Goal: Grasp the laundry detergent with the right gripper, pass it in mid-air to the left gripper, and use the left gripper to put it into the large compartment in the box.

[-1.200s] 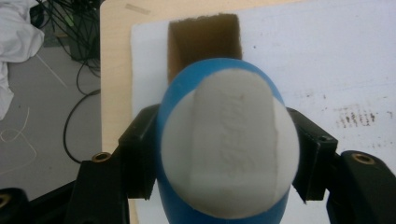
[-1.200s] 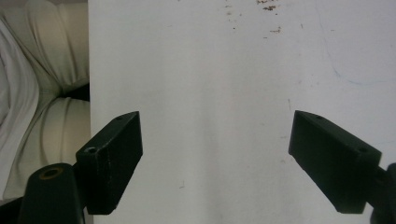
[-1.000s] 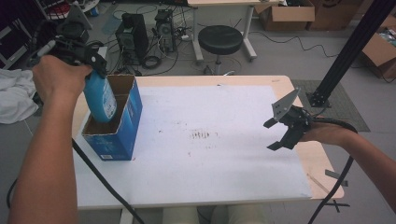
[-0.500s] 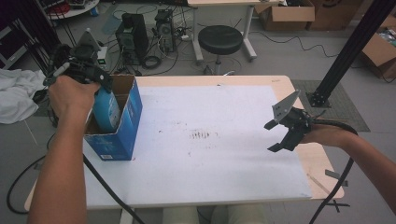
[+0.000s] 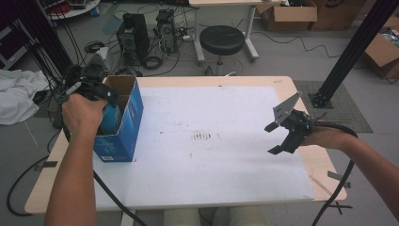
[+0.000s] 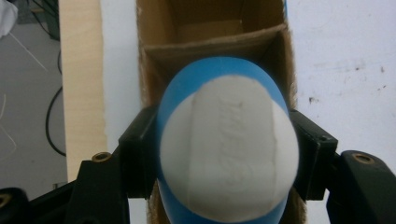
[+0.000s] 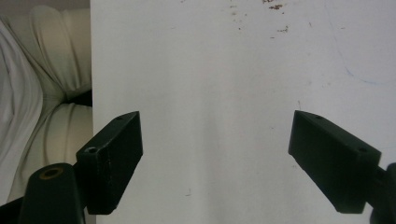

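Observation:
A blue cardboard box (image 5: 123,128) with an open top and inner dividers stands on the left part of the table. My left gripper (image 5: 107,109) is shut on a blue bottle (image 5: 112,120) that sits partly down inside the box. In the left gripper view the bottle's white base (image 6: 229,154) faces the camera, clamped between both jaws of the left gripper (image 6: 227,158), above a brown compartment of the box (image 6: 210,37). My right gripper (image 5: 271,140) hovers open over the white mat (image 5: 211,155) at the table's right side, with nothing between the jaws of the right gripper (image 7: 217,158).
Small dark stains (image 5: 204,136) mark the mat's middle. Behind the table are a black stool (image 5: 222,40), computer towers (image 5: 136,33) and cardboard boxes (image 5: 291,14). A black metal post (image 5: 353,52) rises at the right. White cloth (image 5: 16,101) lies at the left.
My left hand has come down and forward, lowering the blue bottle from above the box into it. The right gripper has stayed in place, open.

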{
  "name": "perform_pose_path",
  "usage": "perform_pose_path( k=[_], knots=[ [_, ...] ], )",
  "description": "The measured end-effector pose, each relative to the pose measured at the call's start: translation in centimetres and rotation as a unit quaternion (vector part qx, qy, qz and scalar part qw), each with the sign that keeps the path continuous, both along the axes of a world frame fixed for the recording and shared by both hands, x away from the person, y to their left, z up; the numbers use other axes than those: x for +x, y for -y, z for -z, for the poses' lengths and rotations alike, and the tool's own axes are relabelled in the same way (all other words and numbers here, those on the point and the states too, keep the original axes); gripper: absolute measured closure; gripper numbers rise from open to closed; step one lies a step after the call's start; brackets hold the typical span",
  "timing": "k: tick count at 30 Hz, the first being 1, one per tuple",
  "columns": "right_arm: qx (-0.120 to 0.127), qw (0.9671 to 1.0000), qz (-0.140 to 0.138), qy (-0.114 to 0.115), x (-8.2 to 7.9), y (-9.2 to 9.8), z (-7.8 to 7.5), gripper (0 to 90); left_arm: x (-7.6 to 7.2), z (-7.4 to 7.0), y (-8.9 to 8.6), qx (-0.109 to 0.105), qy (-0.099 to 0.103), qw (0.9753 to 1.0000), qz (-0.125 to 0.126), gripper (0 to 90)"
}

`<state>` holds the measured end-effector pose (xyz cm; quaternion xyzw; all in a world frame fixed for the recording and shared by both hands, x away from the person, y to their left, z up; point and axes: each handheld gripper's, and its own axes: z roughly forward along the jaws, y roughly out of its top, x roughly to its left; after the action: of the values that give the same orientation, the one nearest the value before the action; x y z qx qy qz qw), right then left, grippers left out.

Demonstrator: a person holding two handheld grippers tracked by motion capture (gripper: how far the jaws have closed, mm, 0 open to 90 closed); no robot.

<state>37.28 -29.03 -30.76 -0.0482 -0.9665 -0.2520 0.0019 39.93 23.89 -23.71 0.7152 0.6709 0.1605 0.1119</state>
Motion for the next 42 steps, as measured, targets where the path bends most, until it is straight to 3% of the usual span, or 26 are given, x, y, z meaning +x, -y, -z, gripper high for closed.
perform_pose_path(
  k=[9,24,38,42],
  knots=[
    [0.002,1.0,0.004,-0.001,0.1,0.2,0.1,17.5,0.0,2.4,-0.4,0.002,-0.007,1.0,-0.001,38.0],
    [0.001,1.0,0.001,-0.006,0.3,-0.4,0.5,17.5,0.2,4.7,-0.3,0.004,-0.025,0.9997,0.005,38.0],
    [0.004,0.9999,-0.002,-0.01,0.4,-0.4,0.8,17.5,0.4,4.7,-0.7,-0.008,-0.028,0.9996,-0.004,37.6],
    [0.005,0.9999,-0.002,-0.009,0.4,-0.5,0.7,17.5,0.3,4.5,-0.9,-0.026,-0.027,0.9993,-0.01,34.8]
  ],
)
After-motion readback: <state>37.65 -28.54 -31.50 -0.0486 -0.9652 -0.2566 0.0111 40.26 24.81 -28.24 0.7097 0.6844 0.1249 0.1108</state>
